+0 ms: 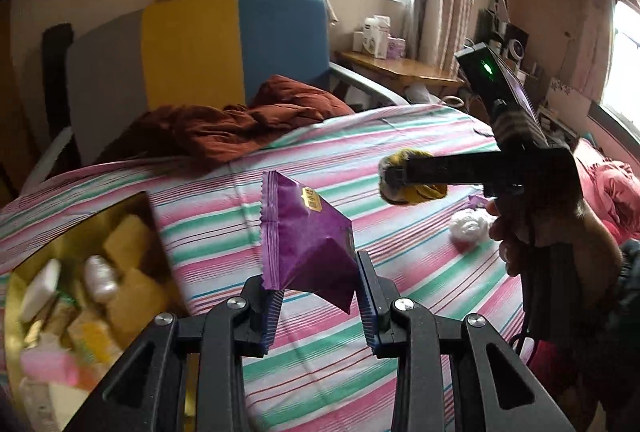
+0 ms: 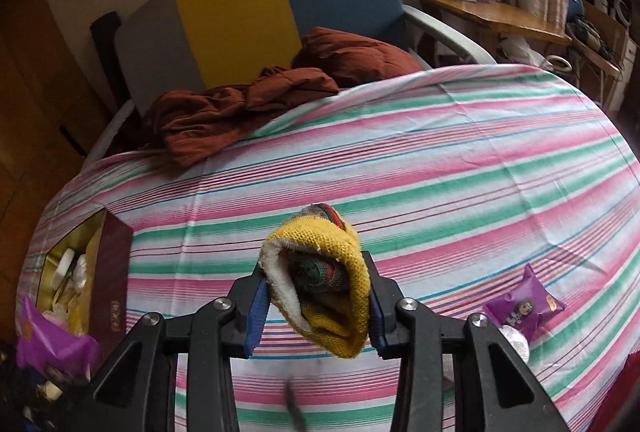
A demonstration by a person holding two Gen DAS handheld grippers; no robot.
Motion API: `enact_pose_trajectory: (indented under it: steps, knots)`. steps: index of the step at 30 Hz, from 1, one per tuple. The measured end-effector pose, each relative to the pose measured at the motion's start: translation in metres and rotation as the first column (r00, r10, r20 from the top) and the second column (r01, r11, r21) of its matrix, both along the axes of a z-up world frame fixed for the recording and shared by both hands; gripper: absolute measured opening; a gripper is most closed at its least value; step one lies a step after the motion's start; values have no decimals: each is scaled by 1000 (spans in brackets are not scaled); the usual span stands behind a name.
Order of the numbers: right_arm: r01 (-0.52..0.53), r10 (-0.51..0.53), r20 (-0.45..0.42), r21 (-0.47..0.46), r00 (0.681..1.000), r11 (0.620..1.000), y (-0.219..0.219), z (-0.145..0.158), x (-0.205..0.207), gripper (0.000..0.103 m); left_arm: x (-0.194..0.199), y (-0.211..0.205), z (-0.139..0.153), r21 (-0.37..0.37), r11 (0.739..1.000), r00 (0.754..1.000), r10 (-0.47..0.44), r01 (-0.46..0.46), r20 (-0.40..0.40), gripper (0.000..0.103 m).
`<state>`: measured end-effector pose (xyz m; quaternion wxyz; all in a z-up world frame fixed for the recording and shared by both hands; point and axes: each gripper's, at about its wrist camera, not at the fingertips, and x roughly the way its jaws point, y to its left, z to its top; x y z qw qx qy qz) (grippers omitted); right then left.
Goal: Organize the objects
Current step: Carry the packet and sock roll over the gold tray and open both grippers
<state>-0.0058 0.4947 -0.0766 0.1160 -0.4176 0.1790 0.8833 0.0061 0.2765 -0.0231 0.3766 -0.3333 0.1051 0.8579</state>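
My left gripper (image 1: 318, 284) is shut on a purple snack packet (image 1: 308, 232) and holds it above the striped bed sheet (image 1: 400, 136). Just left of it stands an open box (image 1: 80, 296) with a gold inside, filled with several small wrapped items. My right gripper (image 2: 316, 296) is shut on a rolled yellow knitted sock (image 2: 324, 280). The left wrist view shows that gripper (image 1: 394, 180) at the right with the sock (image 1: 416, 188) in its fingers. A second purple packet (image 2: 524, 304) lies on the sheet at the right, beside a silver-wrapped piece (image 2: 516, 344).
A white crumpled ball (image 1: 468, 226) lies on the sheet under the right gripper. A rust-brown cloth (image 2: 248, 104) is heaped at the bed's far edge before a grey, yellow and blue headboard (image 2: 240, 12). A wooden shelf (image 2: 492, 16) with boxes stands far right.
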Motion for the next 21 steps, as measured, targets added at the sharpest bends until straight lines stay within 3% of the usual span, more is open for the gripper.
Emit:
enact_pose_trajectory:
  steps: [7,11,19,21]
  knots:
    - [-111,111,13,5,994,994,-40,8,-5,40,-22,-62,9,21,992,993,121,-121,12,34]
    - [-190,190,-21,-1,982,982,-78,22,-6,40,-38,-101,9,33,977,978,208,-209,29,34]
    - [-400,397,-93,-16,913,916,-183,45,-15,40,-76,-159,3,22,937,937,346,-348,54,34]
    - [-428,425,-96,-18,900,903,-205,45,-22,47,-84,-167,2,11,930,929,367,-368,52,34]
